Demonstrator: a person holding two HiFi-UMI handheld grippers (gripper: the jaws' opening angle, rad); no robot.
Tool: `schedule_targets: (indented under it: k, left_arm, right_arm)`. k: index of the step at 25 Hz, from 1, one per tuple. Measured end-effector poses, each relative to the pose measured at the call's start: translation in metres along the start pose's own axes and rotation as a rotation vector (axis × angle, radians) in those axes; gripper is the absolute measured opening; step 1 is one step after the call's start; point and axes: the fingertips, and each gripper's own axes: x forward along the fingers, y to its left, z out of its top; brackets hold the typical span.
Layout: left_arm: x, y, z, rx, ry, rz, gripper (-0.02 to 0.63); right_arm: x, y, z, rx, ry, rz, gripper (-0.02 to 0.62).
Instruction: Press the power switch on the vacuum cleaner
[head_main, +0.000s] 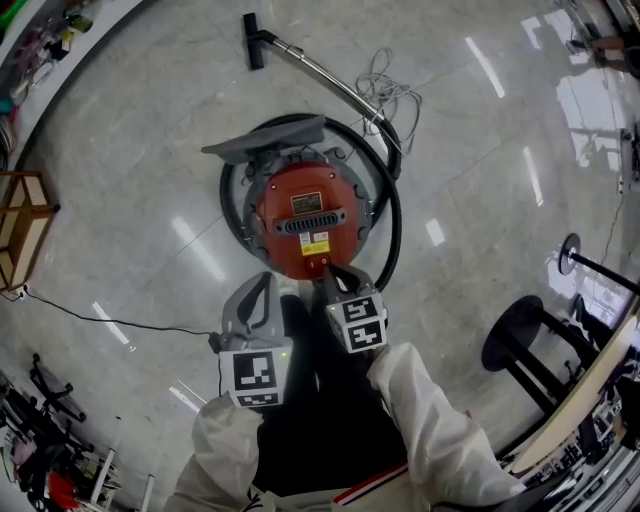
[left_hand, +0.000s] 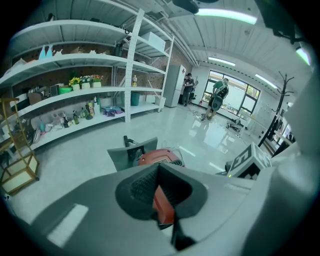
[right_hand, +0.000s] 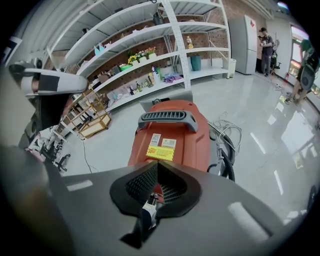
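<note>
The round red vacuum cleaner (head_main: 305, 222) stands on a glossy grey floor (head_main: 150, 160). On its top, past a grey slotted handle (right_hand: 168, 118), sits a dark plate (head_main: 306, 204). On the near side of the handle are a yellow sticker (right_hand: 160, 152) and two small white labels (right_hand: 155, 139). All carry print, but none of it is large enough to read. A black hose (head_main: 392, 215) loops round the body. A metal wand with a black floor nozzle (head_main: 254, 40) and a loose coil of white cable (head_main: 385, 88) lie beyond it.

The right gripper (head_main: 328, 268) points at the near edge of the vacuum's top, just below the yellow sticker. In the right gripper view its two dark ribbed jaws are closed tip to tip with nothing clamped between them (right_hand: 157, 165). They rest against the red casing. The power switch itself cannot be picked out beneath them.

The left gripper (head_main: 264, 280) hangs just to the left of the right one, short of the vacuum and apart from it. Its jaws are likewise pressed together and empty (left_hand: 159, 167). Only a sliver of the red body shows through the gap behind the tips.
</note>
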Motion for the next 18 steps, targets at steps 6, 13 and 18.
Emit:
schedule_targets:
  k: [6,13,18]
  left_arm:
    - [-0.013,0.004,0.02,0.005,-0.023,0.01,0.0]
    - [-0.028,0.008,0.045,0.035,-0.042,0.006,0.0]
    - [-0.038,0.011,0.069,0.053,-0.064,0.007,0.0]
  right_arm:
    - [-0.024,0.002,0.017,0.004,-0.031,-0.021,0.002]
    - [-0.057,0.004,0.046,0.024,-0.067,-0.043,0.002]
    - [-0.083,-0.001,0.07,0.038,-0.116,-0.079,0.002]
